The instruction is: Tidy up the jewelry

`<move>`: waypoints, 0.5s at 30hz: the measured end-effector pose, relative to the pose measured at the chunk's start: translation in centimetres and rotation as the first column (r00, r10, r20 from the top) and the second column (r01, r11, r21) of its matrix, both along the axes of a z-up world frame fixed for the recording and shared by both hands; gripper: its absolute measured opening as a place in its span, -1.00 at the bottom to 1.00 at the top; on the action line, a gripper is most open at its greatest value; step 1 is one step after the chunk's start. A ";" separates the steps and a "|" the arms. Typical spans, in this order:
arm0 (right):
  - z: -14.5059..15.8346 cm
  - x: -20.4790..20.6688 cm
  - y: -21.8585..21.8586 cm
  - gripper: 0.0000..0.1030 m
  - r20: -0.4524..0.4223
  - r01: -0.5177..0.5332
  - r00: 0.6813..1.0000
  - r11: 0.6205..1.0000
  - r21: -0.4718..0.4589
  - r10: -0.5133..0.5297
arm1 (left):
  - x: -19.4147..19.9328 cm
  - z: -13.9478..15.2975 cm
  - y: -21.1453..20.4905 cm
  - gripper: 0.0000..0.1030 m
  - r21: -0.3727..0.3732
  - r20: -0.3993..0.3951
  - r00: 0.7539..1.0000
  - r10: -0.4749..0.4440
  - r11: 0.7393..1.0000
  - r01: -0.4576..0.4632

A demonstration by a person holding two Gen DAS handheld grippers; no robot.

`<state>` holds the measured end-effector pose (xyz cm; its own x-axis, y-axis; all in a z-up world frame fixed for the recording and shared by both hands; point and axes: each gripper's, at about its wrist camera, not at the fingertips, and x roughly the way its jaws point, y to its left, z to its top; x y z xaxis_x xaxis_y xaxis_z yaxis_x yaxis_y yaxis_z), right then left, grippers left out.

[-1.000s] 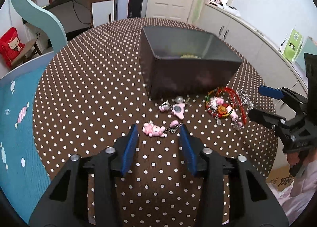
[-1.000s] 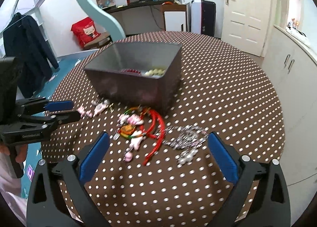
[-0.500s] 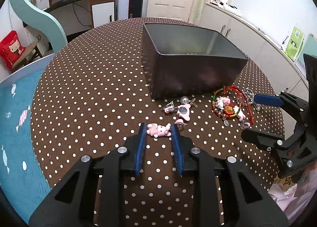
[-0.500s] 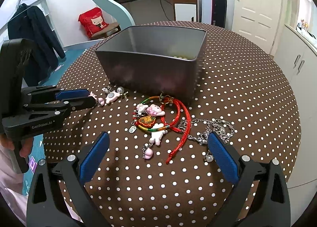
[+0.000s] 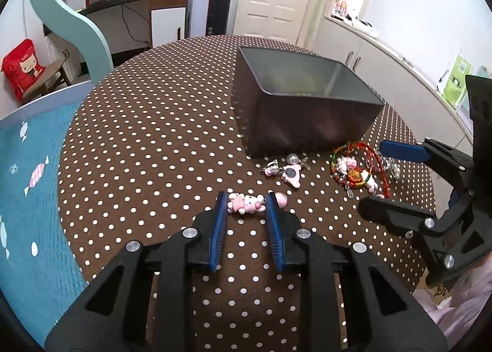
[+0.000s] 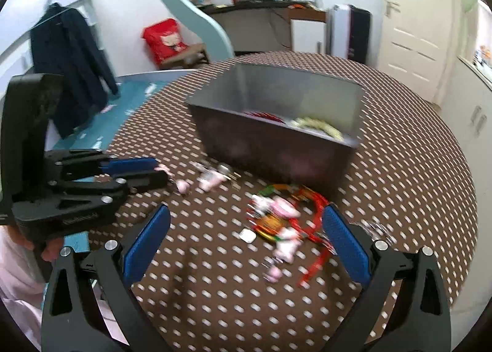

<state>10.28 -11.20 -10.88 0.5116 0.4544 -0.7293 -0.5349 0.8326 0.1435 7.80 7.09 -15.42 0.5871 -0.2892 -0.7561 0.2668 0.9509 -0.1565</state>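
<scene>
While the left gripper (image 5: 244, 203) sits low over the brown polka-dot tablecloth (image 5: 147, 143), its two blue pads are pressed against either end of a small pink charm (image 5: 245, 203), which lies crosswise between them near the fingertips; whether the charm is lifted clear of the cloth cannot be told. A pink bead (image 5: 280, 198) on the same chain shows just outside the right-hand pad. Further ahead, a second pink charm with a clear bead (image 5: 287, 169) lies close to the front wall of the dark grey box (image 5: 307, 130), and to its right a tangle of red cord and bracelets (image 5: 358, 170) rests on the cloth beside the box's corner. The right gripper (image 6: 246, 229) hovers over that tangle with its jaws spread wide and nothing between the pads. Inside the box, some pale yellowish beads (image 6: 318, 126) and a bit of something red lie against the far side.
</scene>
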 end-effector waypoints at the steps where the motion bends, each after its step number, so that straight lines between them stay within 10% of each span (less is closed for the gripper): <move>1: 0.1 0.0 0.5 0.71 0.010 -0.018 1.000 1.000 0.004 0.018 | -0.2 0.1 0.2 -0.50 -0.005 0.006 1.000 0.002 1.000 -0.002; 8: -1.0 1.9 3.2 -0.10 -0.049 -0.087 0.995 0.996 0.038 0.088 | -0.9 0.7 1.9 -0.50 -0.047 0.033 0.999 0.026 0.999 -0.024; 15: -2.2 2.7 5.0 -0.30 -0.095 -0.073 0.993 0.997 -0.011 0.071 | -0.8 0.7 2.4 -0.50 -0.085 0.031 0.999 0.029 0.996 -0.027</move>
<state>12.96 -6.20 -13.09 0.4065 0.4768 -0.7794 -0.5782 0.7947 0.1847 7.01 9.47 -14.76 0.6192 -0.3346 -0.7103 0.2463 0.9418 -0.2290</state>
